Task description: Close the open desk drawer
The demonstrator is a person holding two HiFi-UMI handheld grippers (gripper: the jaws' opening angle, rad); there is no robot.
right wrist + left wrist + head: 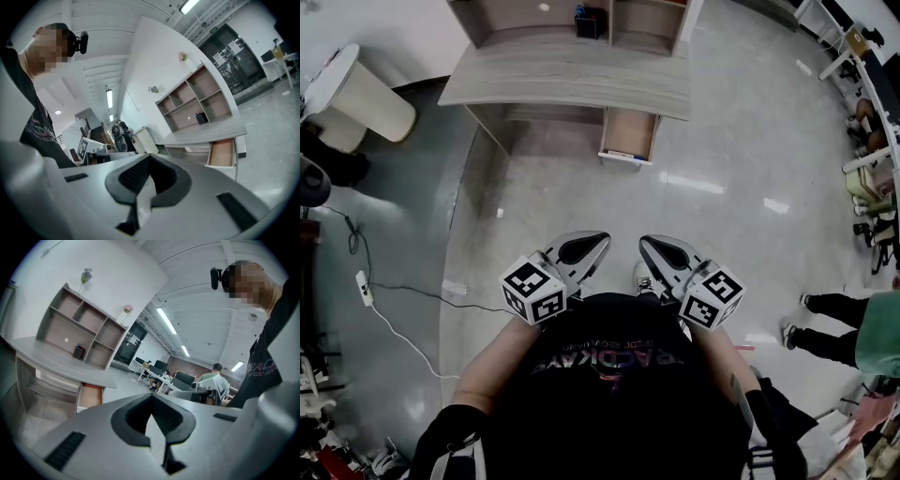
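Approach stage: the open drawer (630,136) lies at twelve o'clock under the desk (572,75), well apart from the left gripper (595,242) and right gripper (651,244), both clenched on nothing; its front is best pushed squarely.

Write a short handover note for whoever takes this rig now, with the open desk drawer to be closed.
Tools: the left tool is shut and empty, held at the person's front; the right tool is shut and empty beside it.
Things: the drawer stands open under the desk, at its right end, well away from both tools.
Done: nothing yet.
Left: approach and push the drawer front in.
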